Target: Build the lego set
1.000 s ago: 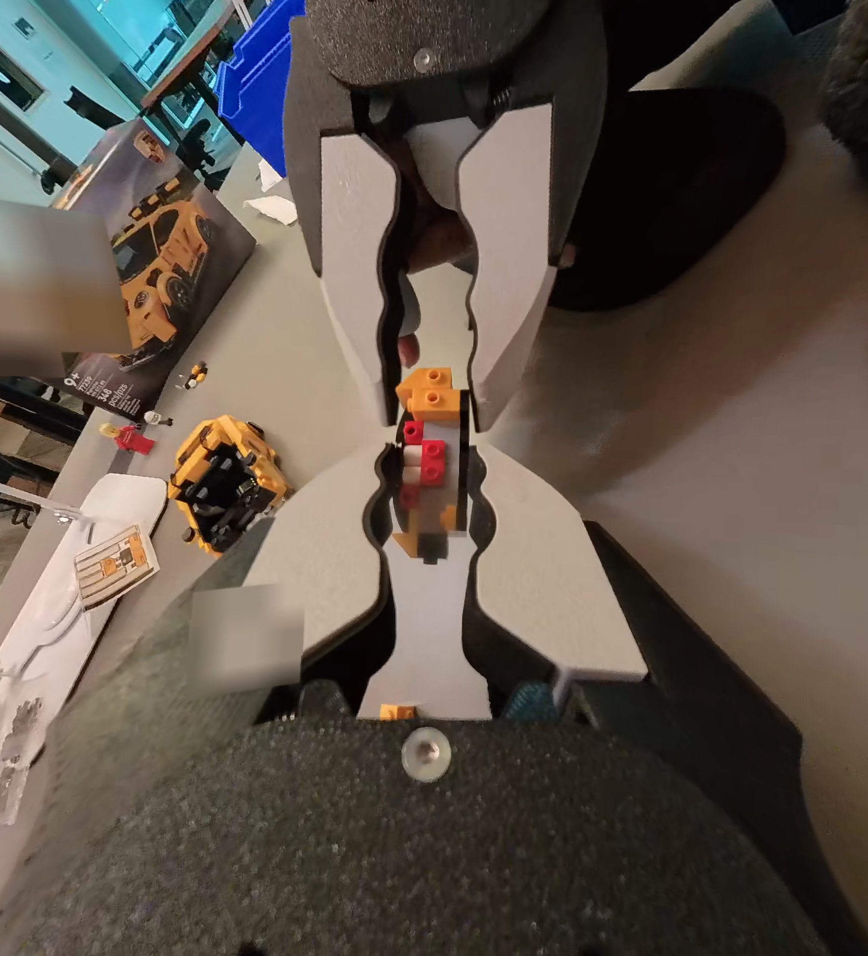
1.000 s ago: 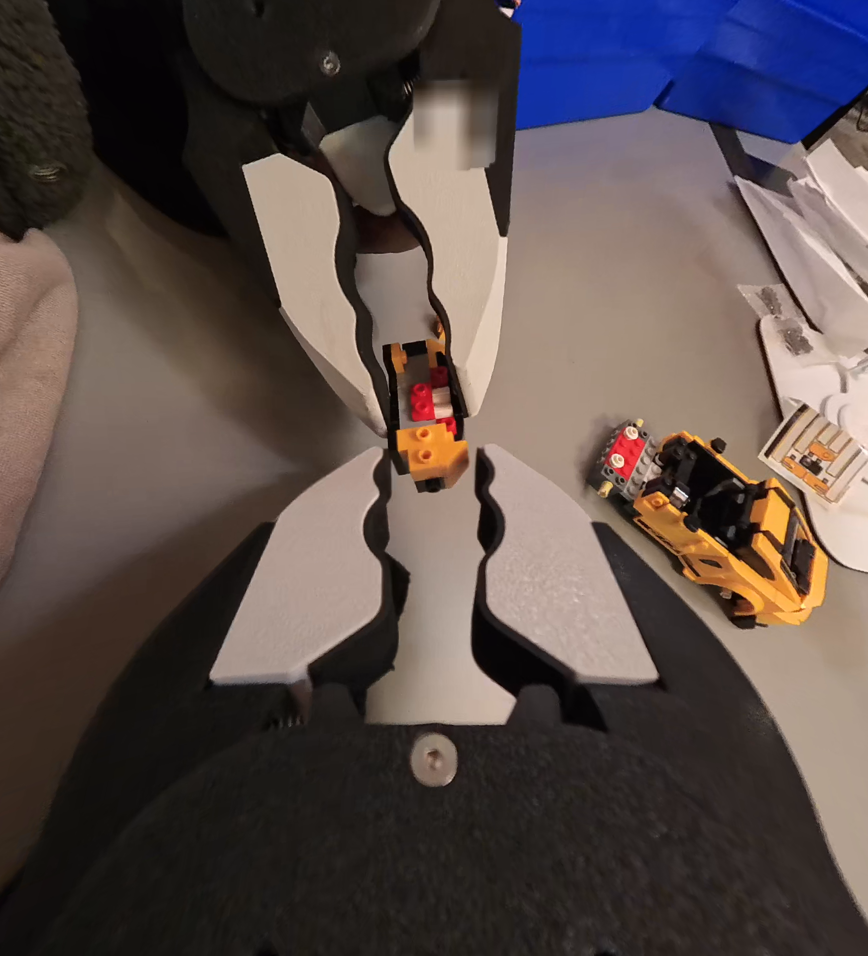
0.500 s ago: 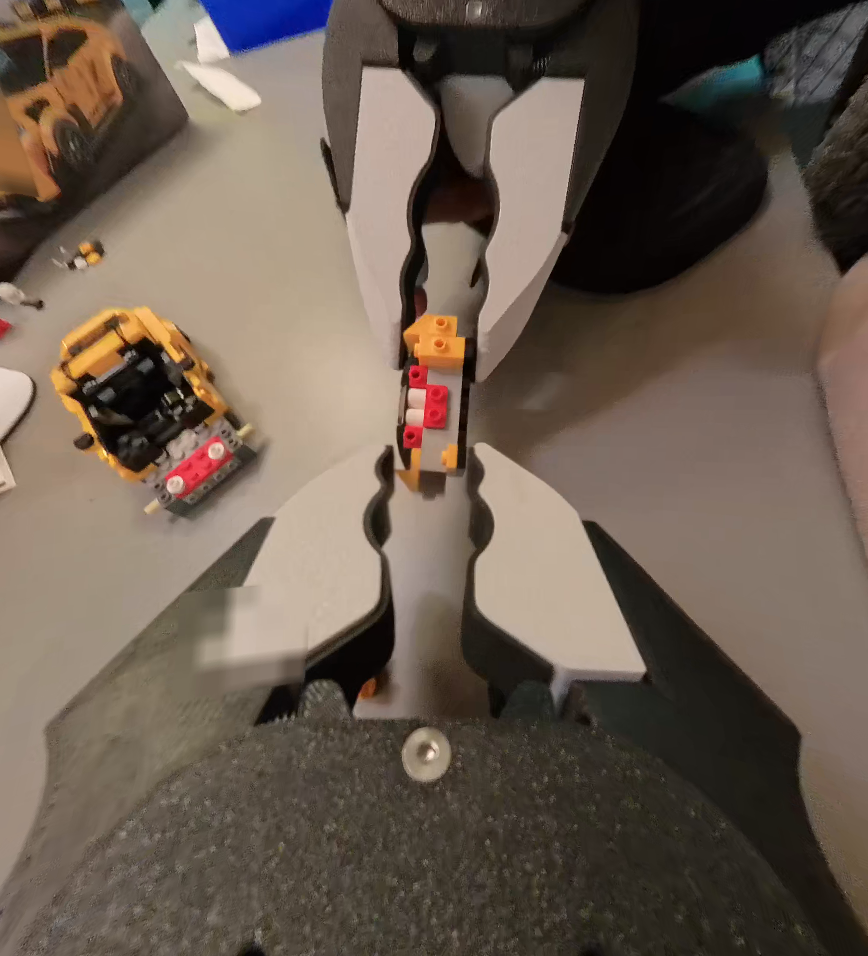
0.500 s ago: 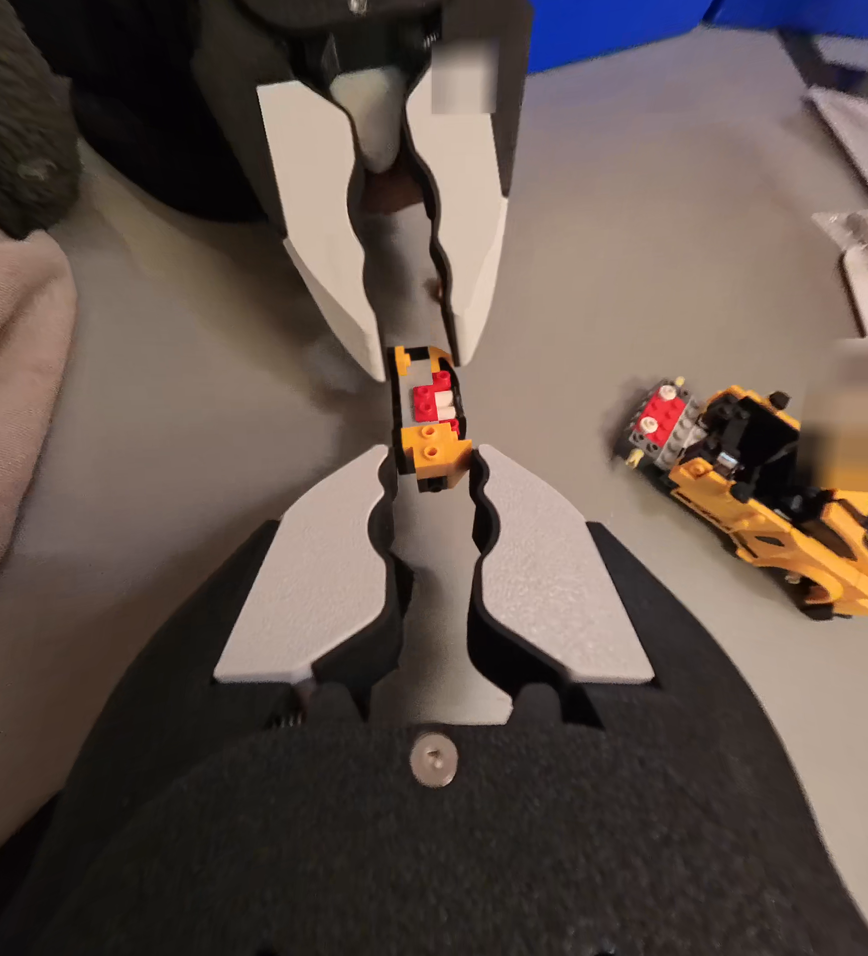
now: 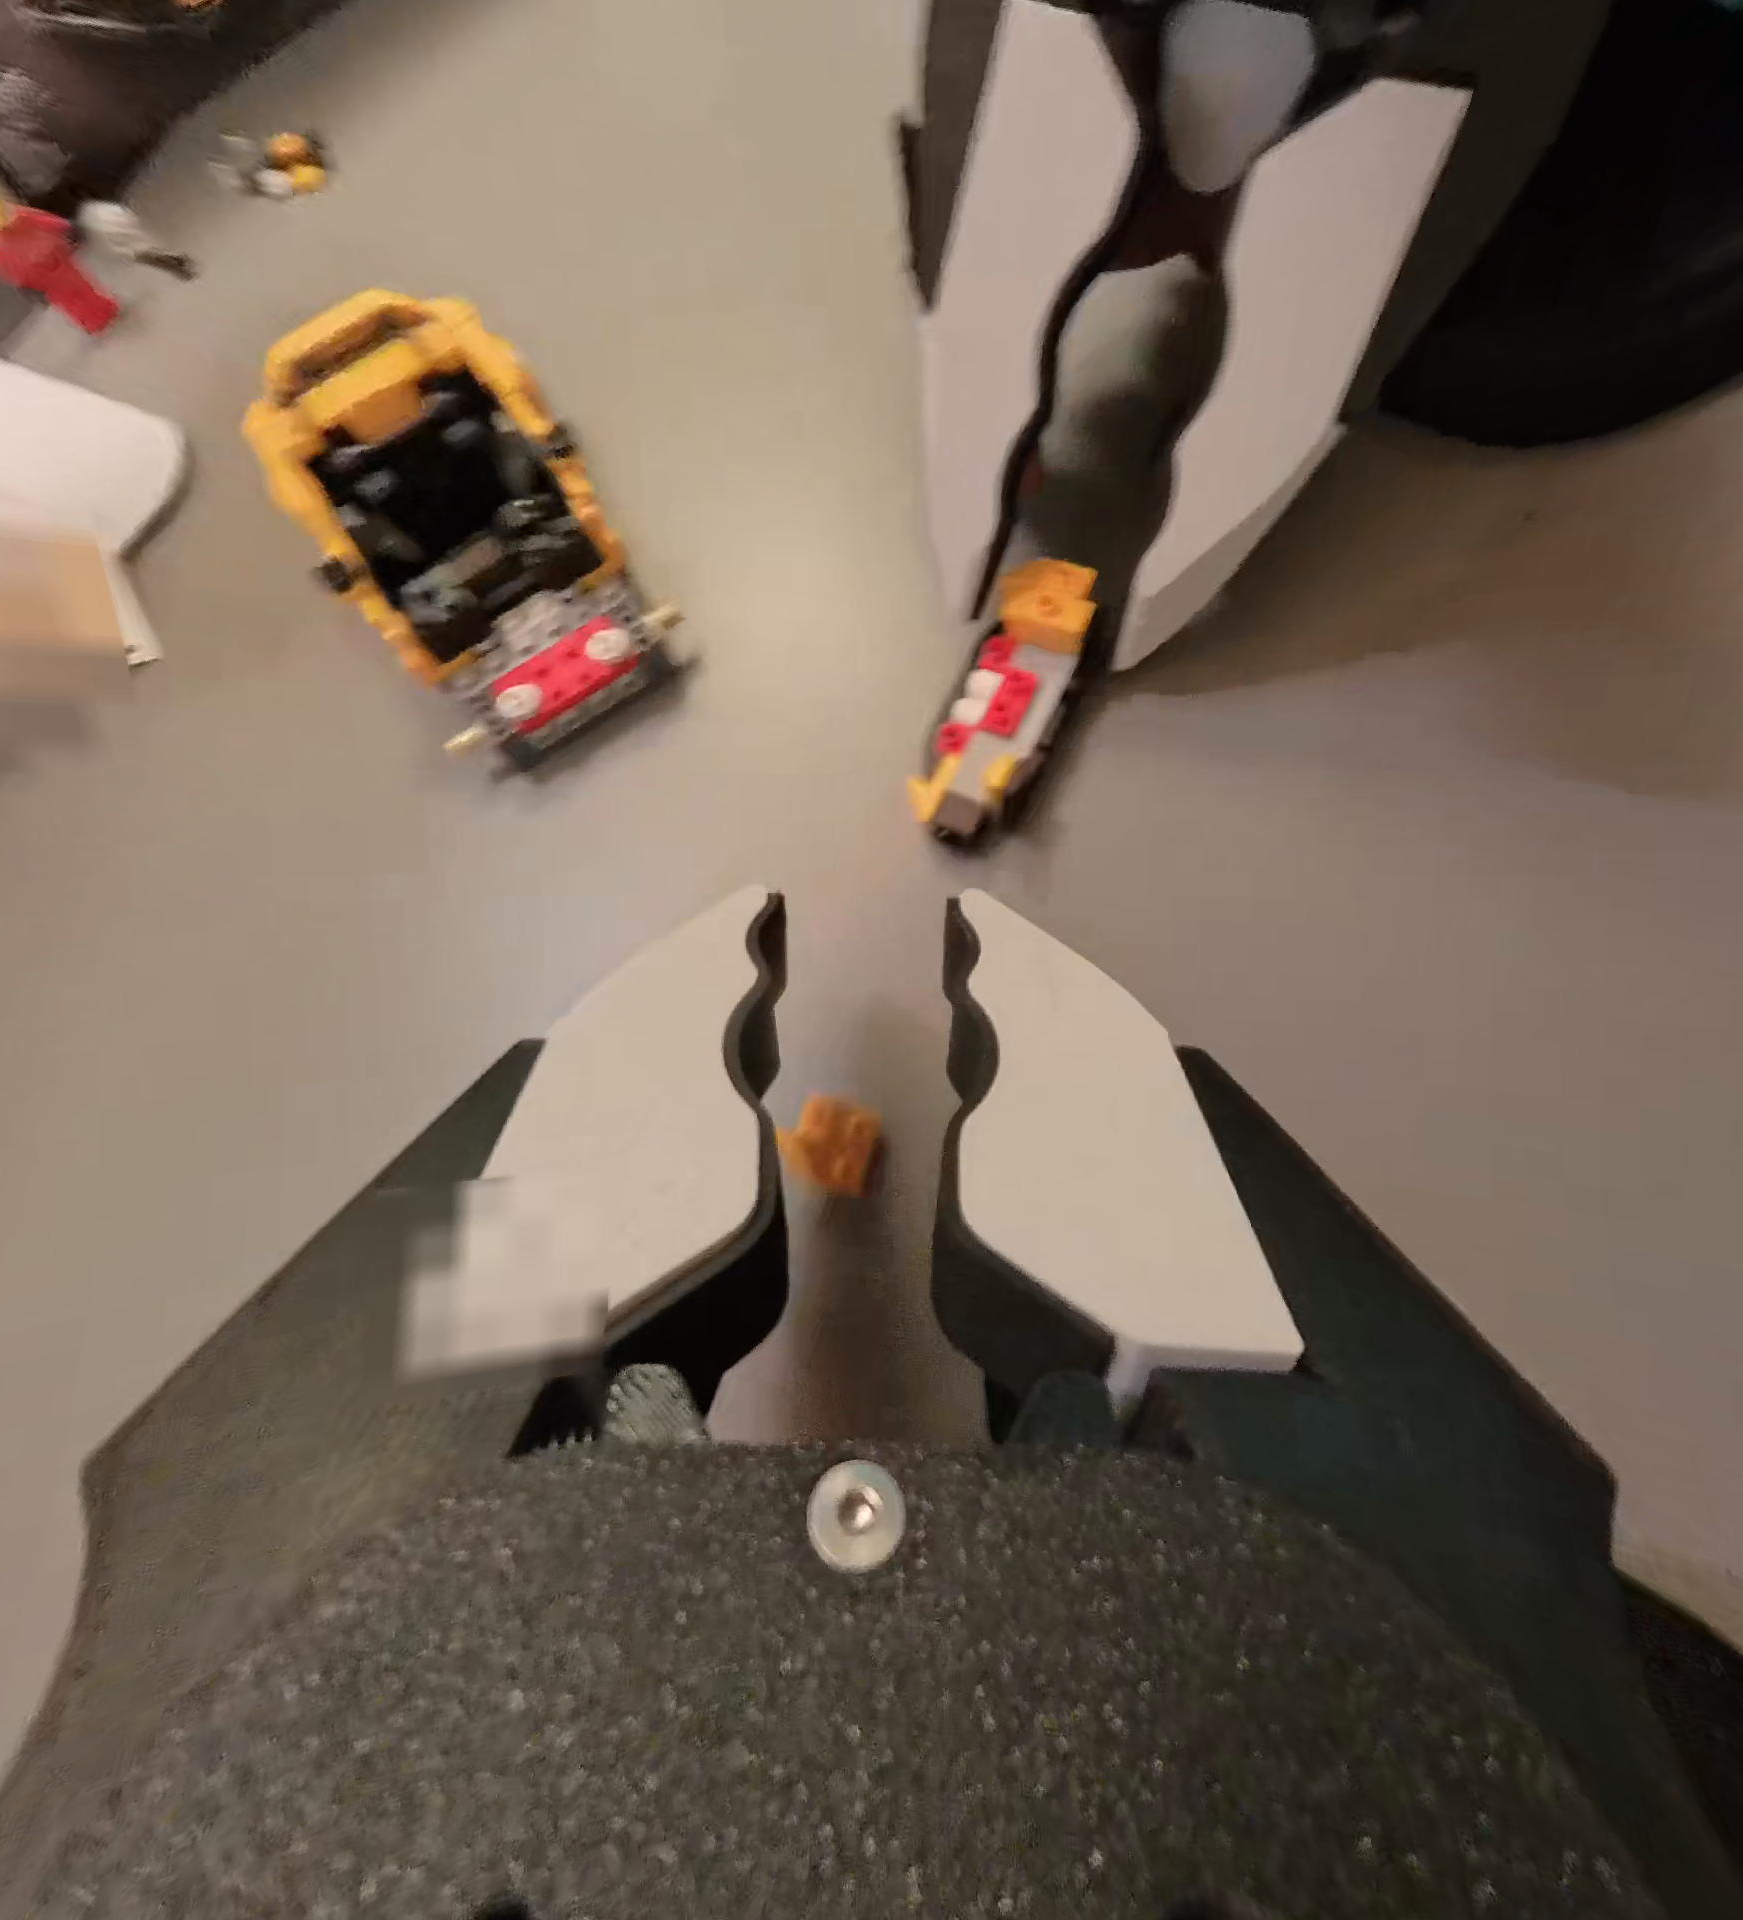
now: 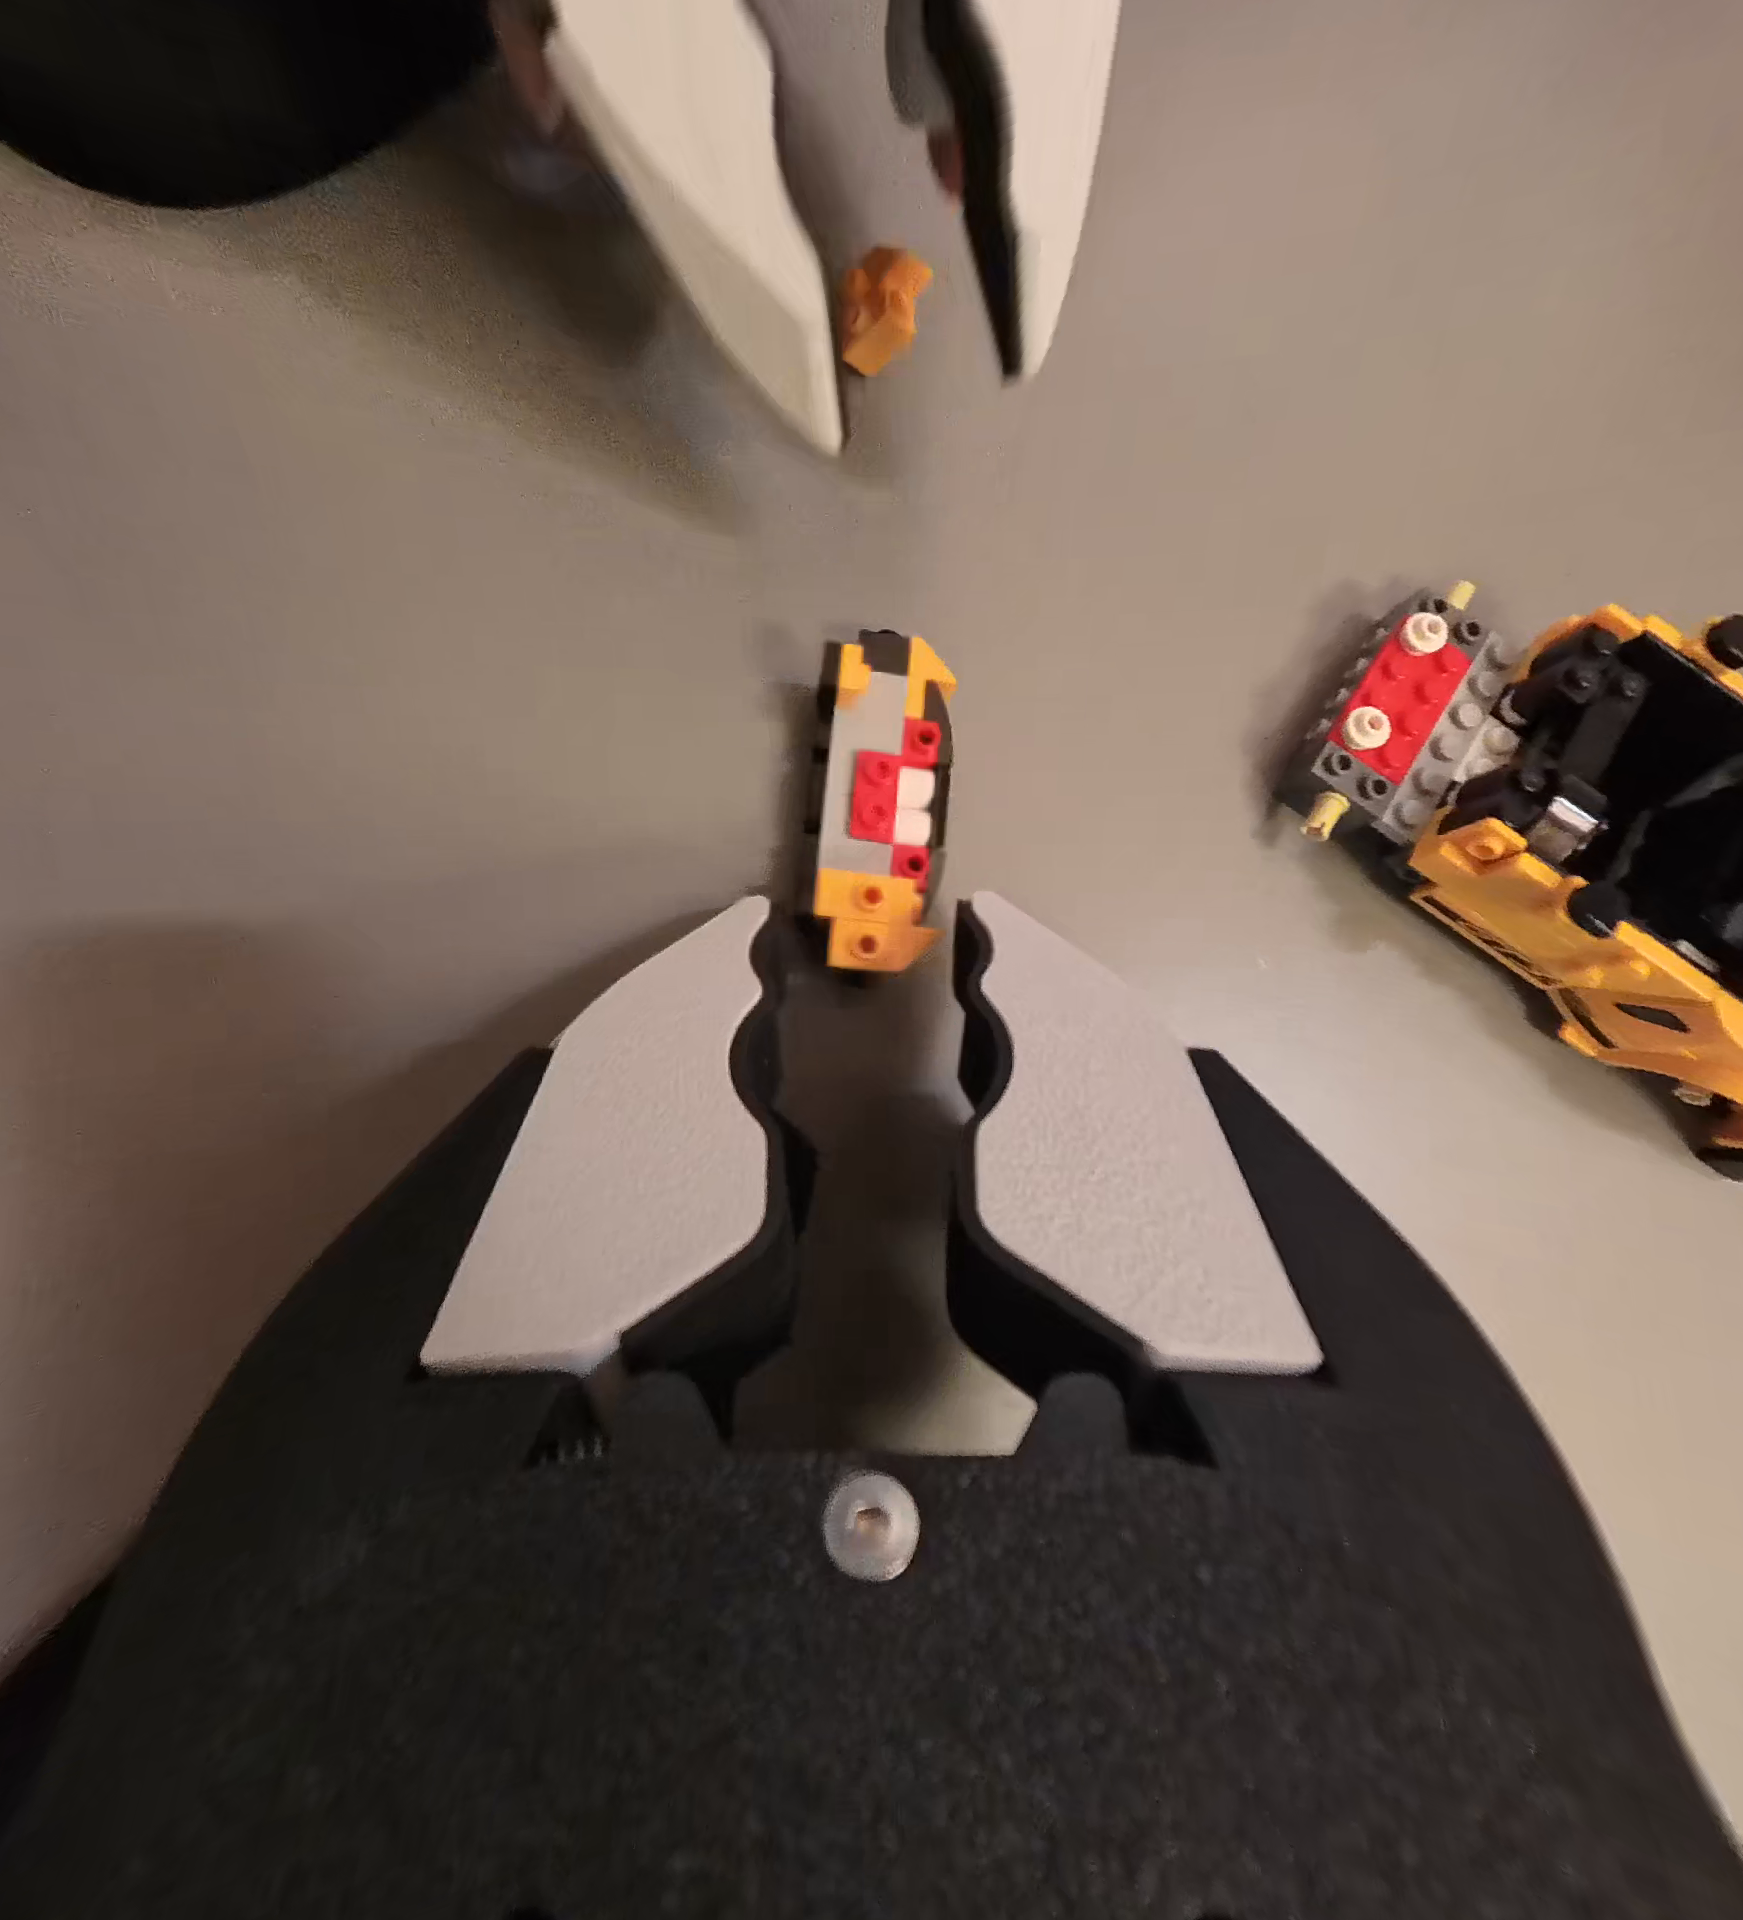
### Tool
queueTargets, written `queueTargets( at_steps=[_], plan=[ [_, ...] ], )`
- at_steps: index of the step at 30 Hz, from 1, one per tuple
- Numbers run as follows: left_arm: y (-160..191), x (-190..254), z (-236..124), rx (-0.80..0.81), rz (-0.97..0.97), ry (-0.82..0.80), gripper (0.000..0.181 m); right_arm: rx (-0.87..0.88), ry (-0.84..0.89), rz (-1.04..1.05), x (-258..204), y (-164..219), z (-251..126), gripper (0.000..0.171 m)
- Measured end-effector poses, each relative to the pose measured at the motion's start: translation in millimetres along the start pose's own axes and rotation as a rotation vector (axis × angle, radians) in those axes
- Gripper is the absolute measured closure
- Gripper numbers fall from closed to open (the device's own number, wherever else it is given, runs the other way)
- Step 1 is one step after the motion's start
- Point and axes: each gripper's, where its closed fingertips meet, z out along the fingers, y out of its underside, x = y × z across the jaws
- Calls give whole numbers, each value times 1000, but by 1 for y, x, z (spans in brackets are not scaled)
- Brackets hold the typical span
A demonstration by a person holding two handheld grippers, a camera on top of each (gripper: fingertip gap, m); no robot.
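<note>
A small sub-assembly of orange, red, white and grey bricks [image 6: 882, 800] sticks out forward from my right gripper [image 6: 864, 904]. The gripper is shut on its orange end and holds it low over the grey table; it also shows in the left wrist view [image 5: 1002, 707]. My left gripper [image 5: 865, 909] is open and holds nothing. A loose small orange brick [image 5: 831, 1138] shows in the gap between its fingers, apparently lying on the table; in the right wrist view this brick [image 6: 882, 312] sits between the left gripper's fingers [image 6: 742, 260]. The part-built yellow car [image 5: 451, 520] stands to the side.
The car [image 6: 1625, 883] lies to the right of my right gripper. A red minifigure part [image 5: 46, 270], small loose pieces [image 5: 280, 171] and a white sheet [image 5: 25, 447] lie at the far left. A dark object [image 5: 1677, 260] sits behind the right gripper. Some 8 centimeters of space lies between my two pairs of fingers.
My left gripper has let go of the sub-assembly and pulled back from it. The right gripper keeps the sub-assembly and has lowered it towards the table. The small orange brick now shows between the left fingers.
</note>
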Motion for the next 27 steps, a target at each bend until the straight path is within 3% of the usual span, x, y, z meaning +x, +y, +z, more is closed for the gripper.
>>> queueTargets(
  at_steps=[4, 11, 15, 22, 27],
  plan=[
    [12, -15, -21, -24, -21, -44, 154, 42, 4, 12, 7, -1, -7, 138],
    [46, -17, -15, -182, -29, 1, 149, 99, 25, 35, 13, -5, -15, 139],
    [44, -14, -10, -182, 8, 56, 164, 101, 16, 32, 12, -4, -16, 139],
    [15, -6, 0, -81, -38, 58, 165, 116, 6, 24, 10, -8, -19, 135],
    [1, 4, 19, -99, -53, 65, 165, 88, 13, -52, 4, -17, -12, 132]
  ],
)
